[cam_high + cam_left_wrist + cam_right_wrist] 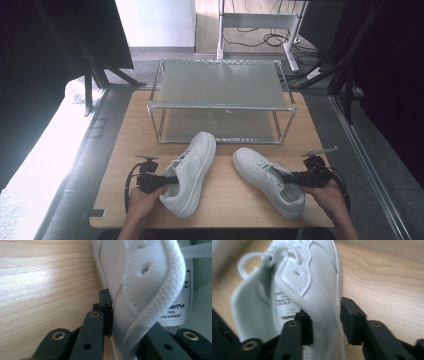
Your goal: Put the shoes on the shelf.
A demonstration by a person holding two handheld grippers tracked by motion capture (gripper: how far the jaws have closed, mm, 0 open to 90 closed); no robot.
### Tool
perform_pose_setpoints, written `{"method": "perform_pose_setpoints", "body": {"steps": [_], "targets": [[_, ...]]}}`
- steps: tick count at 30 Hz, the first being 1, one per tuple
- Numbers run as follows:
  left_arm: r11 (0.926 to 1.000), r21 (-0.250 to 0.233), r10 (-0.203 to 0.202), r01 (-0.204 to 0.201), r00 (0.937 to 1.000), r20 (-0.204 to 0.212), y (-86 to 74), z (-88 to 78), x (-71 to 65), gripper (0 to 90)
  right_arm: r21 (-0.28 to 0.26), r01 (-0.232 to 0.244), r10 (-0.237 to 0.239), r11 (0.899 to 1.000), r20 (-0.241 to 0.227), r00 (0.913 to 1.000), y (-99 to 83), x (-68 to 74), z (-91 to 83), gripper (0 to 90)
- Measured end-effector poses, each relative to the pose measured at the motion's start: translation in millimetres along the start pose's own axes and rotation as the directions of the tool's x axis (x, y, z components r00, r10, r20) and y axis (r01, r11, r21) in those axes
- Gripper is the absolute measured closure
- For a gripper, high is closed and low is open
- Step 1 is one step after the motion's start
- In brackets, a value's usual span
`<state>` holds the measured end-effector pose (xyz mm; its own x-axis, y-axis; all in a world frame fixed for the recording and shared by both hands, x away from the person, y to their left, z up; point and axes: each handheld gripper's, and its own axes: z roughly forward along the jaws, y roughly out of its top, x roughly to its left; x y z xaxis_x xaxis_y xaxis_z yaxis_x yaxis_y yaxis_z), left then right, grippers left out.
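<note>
Nearest the person, the left gripper (167, 181) has its jaws clamped on the side wall of the left white sneaker (192, 170), one jaw outside and one inside the collar (160, 305); this shoe is tipped up with its toe toward the rack. The right gripper (292, 178) straddles the collar wall of the right white sneaker (265, 180), which lies flat on the wooden table (225, 195). A gap shows between its outer jaw and the leather (322, 297), so the pads are not pressing. Farther back stands a two-tier metal shoe rack (222, 105), both shelves bare.
</note>
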<state>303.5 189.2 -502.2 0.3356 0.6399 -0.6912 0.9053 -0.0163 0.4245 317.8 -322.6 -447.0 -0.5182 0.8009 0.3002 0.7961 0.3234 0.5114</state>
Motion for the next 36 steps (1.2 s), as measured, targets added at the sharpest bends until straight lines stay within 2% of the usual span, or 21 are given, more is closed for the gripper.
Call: {"method": "perform_pose_setpoints", "body": {"steps": [3, 6, 7, 10, 12, 13, 14, 16, 18, 21, 23, 24, 26, 28, 30, 31, 33, 36], "targets": [[1.0000, 0.004, -0.003, 0.003, 1.0000, -0.003, -0.3, 1.1, 0.2, 83.1, 0.035, 0.050, -0.053, 0.998, 0.081, 0.9954, 3.9, 7.8, 1.6, 56.2], [1.0000, 0.009, 0.001, -0.001, 0.9999, -0.013, 0.0, 2.8, -0.3, 83.1, 0.077, 0.113, -0.124, 0.991, 0.162, 0.9790, 7.4, 16.5, 2.7, 54.2], [1.0000, 0.010, 0.001, 0.000, 0.9999, -0.014, 0.0, 3.4, -0.3, 83.1, 0.092, 0.136, -0.150, 0.987, 0.176, 0.9729, 8.3, 19.8, 3.1, 54.2], [0.9999, 0.012, 0.003, -0.003, 0.9999, -0.015, -0.2, 3.8, -0.2, 83.1, 0.118, 0.161, -0.181, 0.980, 0.180, 0.9670, 10.3, 26.0, 4.0, 54.2], [0.9999, 0.011, 0.003, -0.003, 0.9998, -0.019, -0.4, 3.2, -0.3, 83.1, 0.097, 0.150, -0.163, 0.984, 0.144, 0.9761, 12.0, 27.6, 3.6, 52.9], [0.9999, 0.012, 0.000, 0.000, 0.9998, -0.020, -0.4, 2.7, -0.3, 83.1, 0.105, 0.150, -0.164, 0.983, 0.136, 0.9771, 12.9, 29.2, 4.3, 52.9], [0.9999, 0.012, 0.000, 0.000, 0.9998, -0.022, -0.5, 2.1, -0.1, 83.1, 0.118, 0.160, -0.176, 0.980, 0.151, 0.9726, 13.6, 31.6, 5.8, 52.7], [0.9999, 0.011, 0.000, 0.000, 0.9997, -0.025, -0.6, 1.3, 0.6, 83.1, 0.125, 0.156, -0.176, 0.980, 0.166, 0.9703, 15.1, 32.6, 8.5, 54.7], [1.0000, 0.009, -0.002, 0.002, 0.9997, -0.025, -1.0, 1.1, 1.2, 83.0, 0.154, 0.146, -0.176, 0.977, 0.204, 0.9631, 16.3, 31.0, 11.6, 59.6], [0.9999, 0.009, -0.009, 0.009, 0.9997, -0.021, -1.2, 1.0, 1.7, 83.0, 0.184, 0.149, -0.187, 0.971, 0.205, 0.9608, 15.5, 29.8, 18.7, 74.7], [0.9999, 0.010, -0.009, 0.009, 0.9997, -0.024, -1.1, 1.0, 1.6, 83.0, 0.192, 0.159, -0.203, 0.968, 0.233, 0.9511, 14.5, 31.7, 21.3, 80.7], [0.9999, 0.010, -0.009, 0.009, 0.9996, -0.026, -1.1, 0.9, 1.5, 83.0, 0.188, 0.160, -0.202, 0.969, 0.231, 0.9518, 14.4, 31.8, 21.0, 82.0], [0.9999, 0.009, -0.011, 0.011, 0.9995, -0.031, -1.5, 0.6, 0.9, 83.0, 0.157, 0.128, -0.157, 0.979, 0.188, 0.9697, 14.0, 25.9, 18.6, 83.0], [0.9999, 0.008, -0.007, 0.008, 0.9995, -0.031, -2.0, 0.0, 1.0, 83.0, 0.119, 0.075, -0.091, 0.990, 0.128, 0.9876, 11.1, 15.0, 16.1, 83.2], [1.0000, 0.007, -0.005, 0.005, 0.9994, -0.036, -2.4, -0.4, 0.4, 83.1, 0.088, 0.022, -0.028, 0.996, 0.068, 0.9973, 6.7, 4.5, 13.2, 83.4], [1.0000, 0.008, -0.006, 0.006, 0.9992, -0.040, -2.6, -0.6, -0.2, 83.1, 0.069, -0.006, 0.004, 0.998, 0.026, 0.9996, 3.9, -0.6, 12.2, 83.4], [0.9999, 0.005, -0.011, 0.011, 0.9993, -0.036, -3.1, -0.7, -0.9, 83.1, 0.048, -0.051, 0.053, 0.998, -0.051, 0.9973, -1.9, -9.0, 10.8, 83.5], [0.9999, 0.000, -0.016, 0.016, 0.9993, -0.034, -4.8, -1.3, -2.4, 83.1, 0.016, -0.113, 0.114, 0.993, -0.148, 0.9824, -10.1, -16.4, 11.8, 83.4]]}}
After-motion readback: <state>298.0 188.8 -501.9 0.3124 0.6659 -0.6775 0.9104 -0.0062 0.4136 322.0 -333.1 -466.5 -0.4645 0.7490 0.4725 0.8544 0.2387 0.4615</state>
